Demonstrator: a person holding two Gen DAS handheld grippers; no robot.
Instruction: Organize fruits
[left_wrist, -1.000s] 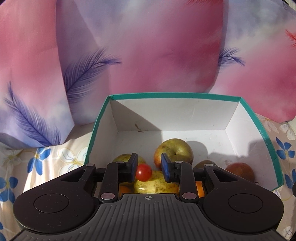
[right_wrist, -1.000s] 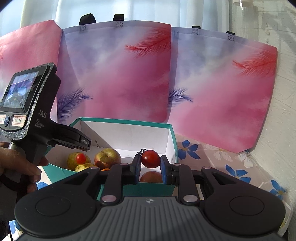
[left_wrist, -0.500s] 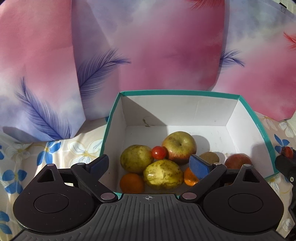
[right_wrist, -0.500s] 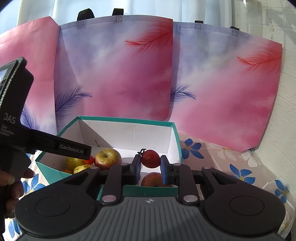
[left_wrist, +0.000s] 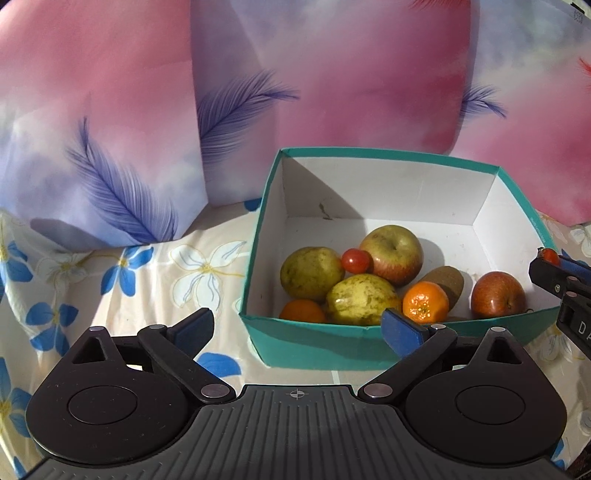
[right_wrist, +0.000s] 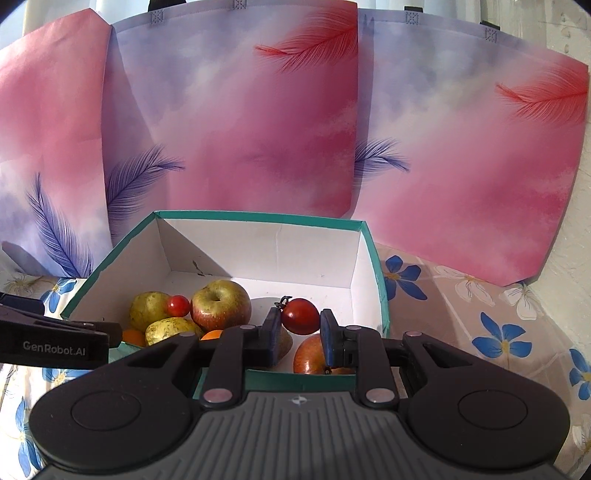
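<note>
Your left gripper (left_wrist: 298, 326) has its jaws opening, already spread wide with nothing between them, and it hangs just short of the near wall of the teal box (left_wrist: 388, 157), above the flowered cloth (left_wrist: 147, 280). Inside the box, reading from the left, lie a green pear (left_wrist: 311, 272), an orange (left_wrist: 302, 311) at the near wall, a small tomato (left_wrist: 355, 260) resting among the pears and the yellow-red apple (left_wrist: 392, 253), a second pear (left_wrist: 362, 298), a tangerine (left_wrist: 424, 301), a kiwi (left_wrist: 447, 281) and a red apple (left_wrist: 496, 294); these count as sorted. Your right gripper (right_wrist: 297, 332) is clamped narrow on a second tomato (right_wrist: 300, 315), its stem end turned left, held over the right half of the box above the red apple. That tomato has not yet been let go, so one placement appears to remain. No loose fruit shows on the cloth in either view, which suggests the task is close to its end, though the cloth outside both views cannot be judged. Pink feather-print bags (right_wrist: 258, 129) stand behind the box.
</note>
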